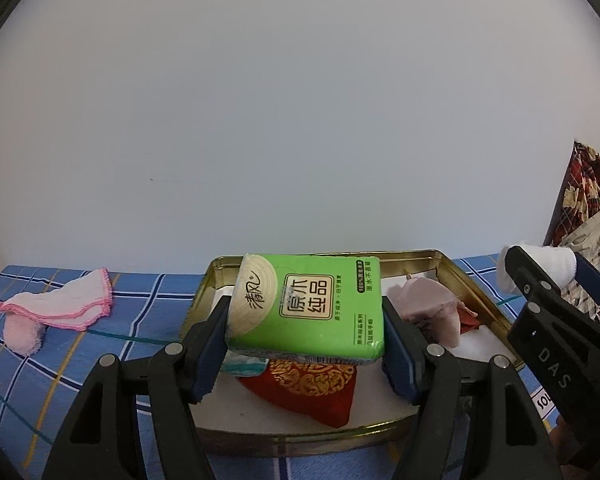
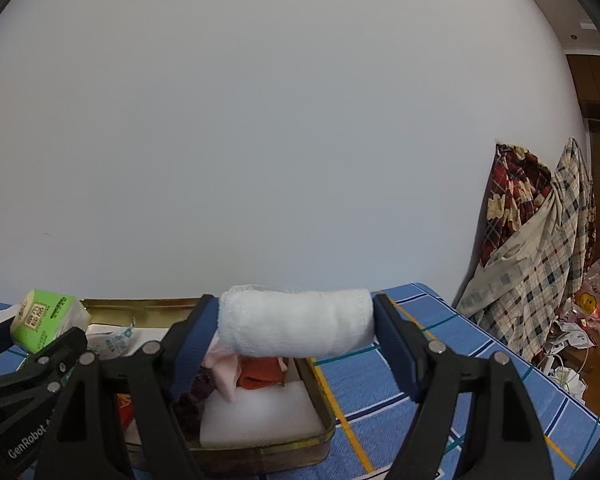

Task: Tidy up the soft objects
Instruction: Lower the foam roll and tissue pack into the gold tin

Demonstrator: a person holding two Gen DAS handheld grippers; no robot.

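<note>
Above the gold metal tin (image 1: 466,276) on the blue checked bench (image 1: 148,292), the left hand-held gripper (image 1: 306,322) pinches a green tissue pack (image 1: 306,304) by its two short ends, holding it clear of the things inside. Under the pack lie a red pouch with gold pattern (image 1: 312,392) and a small teal-printed packet (image 1: 244,364); a pale pink cloth (image 1: 428,304) sits further right in the tin on a white pad (image 1: 488,344). To the left, well apart from the tin, a pink-edged washcloth (image 1: 60,304) rests on the bench. The right hand-held gripper (image 2: 296,330) clamps a rolled white towel (image 2: 296,328) end to end, held over the tin's right part (image 2: 320,400). Beyond the bench's right edge hangs plaid fabric (image 2: 540,264).
</note>
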